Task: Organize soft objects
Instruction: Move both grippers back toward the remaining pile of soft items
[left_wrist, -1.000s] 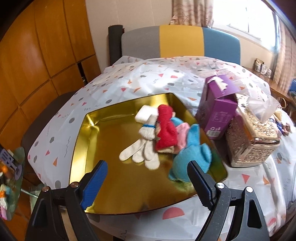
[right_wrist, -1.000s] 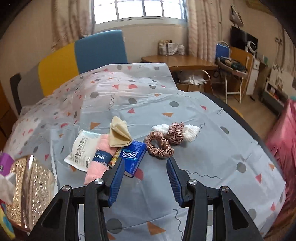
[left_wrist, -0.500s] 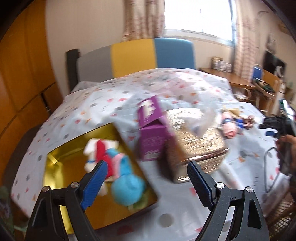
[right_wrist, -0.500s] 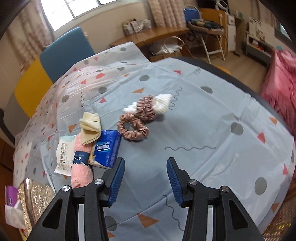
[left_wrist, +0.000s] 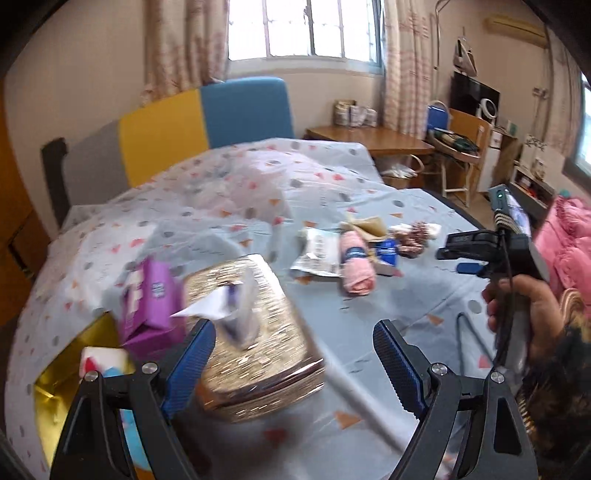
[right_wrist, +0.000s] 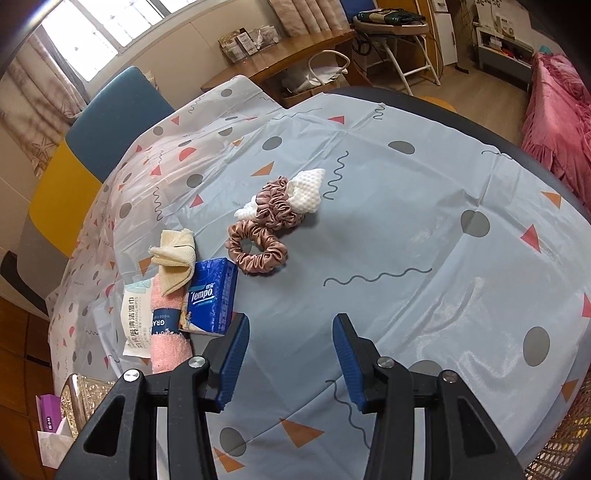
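Both tongs empty and open, the left tongs (left_wrist: 293, 363) swing from the gold tray (left_wrist: 48, 391) toward the rolled pink fleece towel (left_wrist: 356, 264), the likely next pick.

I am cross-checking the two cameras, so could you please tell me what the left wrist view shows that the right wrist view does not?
Only the left wrist view shows the gold tray and the person's hand gripping the right claw. Only the right wrist view shows the white knit piece clearly. Both show the pink towel roll, scrunchies, gold tissue box and purple box.
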